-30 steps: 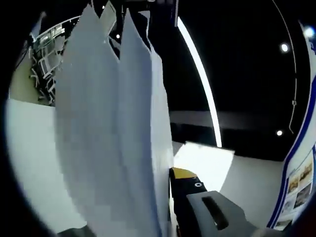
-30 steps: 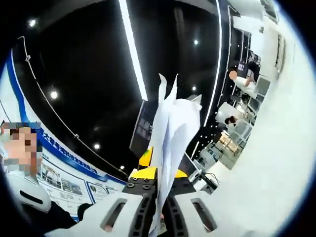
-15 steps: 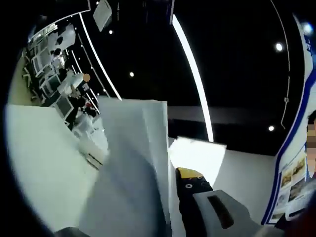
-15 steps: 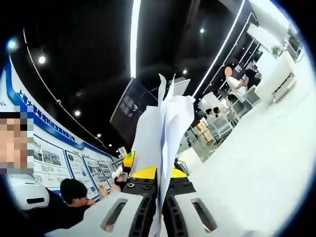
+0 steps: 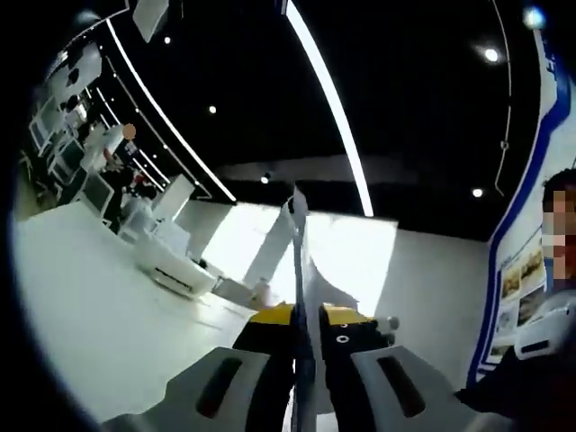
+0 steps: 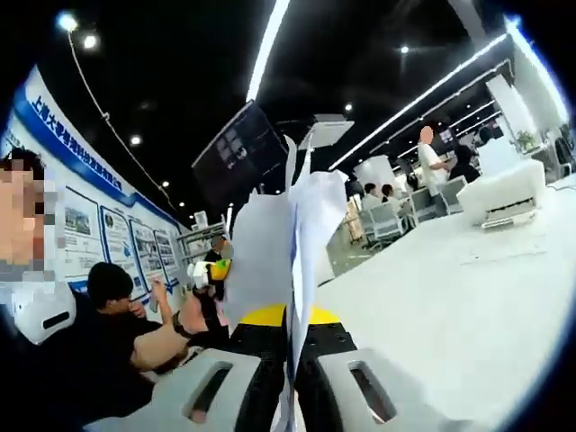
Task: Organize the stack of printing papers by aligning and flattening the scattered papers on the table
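Left gripper (image 5: 304, 346) — I see its jaws pinched on the papers (image 5: 301, 270), edge-on, rising upright between them. Right gripper (image 6: 290, 353) — clamped likewise on the papers (image 6: 288, 243), sheets fanned unevenly above. Beyond, white table (image 6: 450, 297); far right, seated people (image 6: 382, 193).
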Demonstrator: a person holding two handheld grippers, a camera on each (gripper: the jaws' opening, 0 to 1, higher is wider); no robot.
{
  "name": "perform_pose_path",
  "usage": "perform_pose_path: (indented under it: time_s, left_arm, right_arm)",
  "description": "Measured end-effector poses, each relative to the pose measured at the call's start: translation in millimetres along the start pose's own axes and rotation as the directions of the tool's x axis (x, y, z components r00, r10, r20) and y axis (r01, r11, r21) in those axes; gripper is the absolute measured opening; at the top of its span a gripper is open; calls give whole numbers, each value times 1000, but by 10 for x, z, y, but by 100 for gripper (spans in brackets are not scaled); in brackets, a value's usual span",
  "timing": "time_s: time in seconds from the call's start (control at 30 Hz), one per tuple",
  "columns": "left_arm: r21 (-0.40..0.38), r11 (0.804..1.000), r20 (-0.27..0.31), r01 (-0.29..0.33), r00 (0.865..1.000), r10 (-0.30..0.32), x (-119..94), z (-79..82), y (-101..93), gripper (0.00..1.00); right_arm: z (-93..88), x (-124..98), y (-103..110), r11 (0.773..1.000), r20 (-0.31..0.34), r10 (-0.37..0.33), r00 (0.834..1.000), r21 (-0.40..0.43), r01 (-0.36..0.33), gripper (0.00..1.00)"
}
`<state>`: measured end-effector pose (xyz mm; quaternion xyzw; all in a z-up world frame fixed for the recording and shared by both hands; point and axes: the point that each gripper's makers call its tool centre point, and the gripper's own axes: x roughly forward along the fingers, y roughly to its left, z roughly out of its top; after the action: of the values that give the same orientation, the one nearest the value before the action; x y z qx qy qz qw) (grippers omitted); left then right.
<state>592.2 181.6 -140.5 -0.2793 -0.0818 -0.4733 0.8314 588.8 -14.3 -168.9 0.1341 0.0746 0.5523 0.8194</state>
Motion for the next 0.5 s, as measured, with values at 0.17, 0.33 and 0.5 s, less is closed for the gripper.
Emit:
perform_pose_path:
  time_s: [0.17,0.33,0.5]
  left_arm:
    - [67,998,-101,-22,994,29,91,-278,98,11]
    - [222,974,-175,-33,982,73,150,-475,191,7]
    - [348,935,-180,-63,975,133,176,-512,253,6]
  right_arm:
    - [-22,-9,-113,991,-8,-65,998,-120,63,0]
    - [-58,58,-266,941,7,-180,984,-290,174,0]
    - [-39,83,-272,899,54,-204,977,-384,209,0]
